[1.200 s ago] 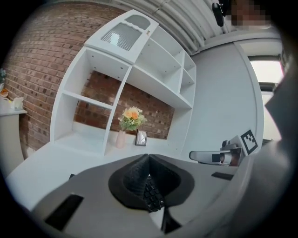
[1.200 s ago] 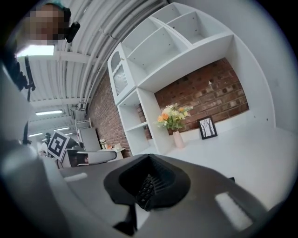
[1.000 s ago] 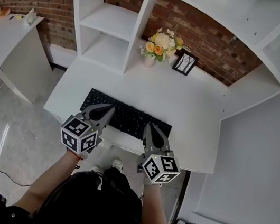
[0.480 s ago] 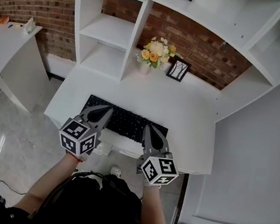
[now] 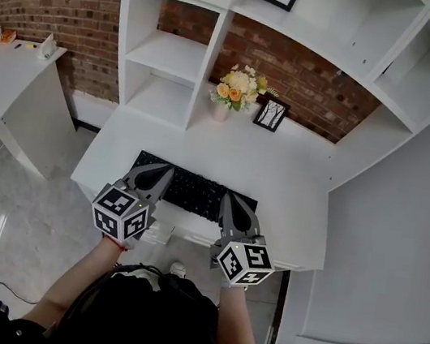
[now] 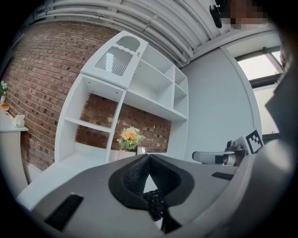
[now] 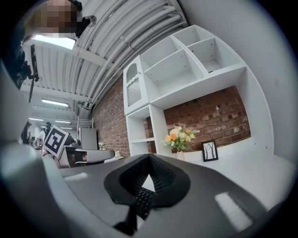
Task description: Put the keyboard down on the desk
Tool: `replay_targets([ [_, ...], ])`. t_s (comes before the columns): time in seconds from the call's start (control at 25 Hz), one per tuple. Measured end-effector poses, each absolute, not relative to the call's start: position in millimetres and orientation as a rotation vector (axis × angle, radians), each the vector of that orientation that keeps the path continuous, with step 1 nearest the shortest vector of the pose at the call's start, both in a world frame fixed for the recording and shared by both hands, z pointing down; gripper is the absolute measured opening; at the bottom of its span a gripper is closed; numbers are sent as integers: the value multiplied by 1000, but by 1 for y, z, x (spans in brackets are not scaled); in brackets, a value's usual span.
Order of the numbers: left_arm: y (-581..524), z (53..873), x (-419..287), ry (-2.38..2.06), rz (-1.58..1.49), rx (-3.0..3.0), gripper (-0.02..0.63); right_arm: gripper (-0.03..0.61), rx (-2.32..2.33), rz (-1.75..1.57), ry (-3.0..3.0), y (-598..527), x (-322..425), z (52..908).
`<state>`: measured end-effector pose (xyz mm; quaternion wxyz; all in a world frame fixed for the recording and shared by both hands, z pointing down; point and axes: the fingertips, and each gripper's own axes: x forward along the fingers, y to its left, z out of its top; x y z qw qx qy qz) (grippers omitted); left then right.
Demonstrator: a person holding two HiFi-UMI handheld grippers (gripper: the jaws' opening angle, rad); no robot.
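Keyboard [image 5: 195, 192], I reckon, is stiff and light; my left tongs [image 5: 167, 170] and right tongs [image 5: 227, 198] clench its near edge.

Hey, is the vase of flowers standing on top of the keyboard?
No, the vase of flowers stands at the back of the desk beside a framed picture, apart from the keyboard.

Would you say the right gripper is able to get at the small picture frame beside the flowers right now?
Probably not yet: the right gripper is shut on the keyboard, so it is occupied. The desk between it and the picture frame is bare, though.
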<state>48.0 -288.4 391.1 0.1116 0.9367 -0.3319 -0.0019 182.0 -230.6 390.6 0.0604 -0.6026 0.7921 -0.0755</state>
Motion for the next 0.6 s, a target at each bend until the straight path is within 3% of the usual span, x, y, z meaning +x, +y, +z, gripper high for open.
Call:
replay_targets([
  [0.6, -287, 394, 28, -996, -21, 2745, -6, 2, -1818, -197, 2402, -229, 166, 389],
])
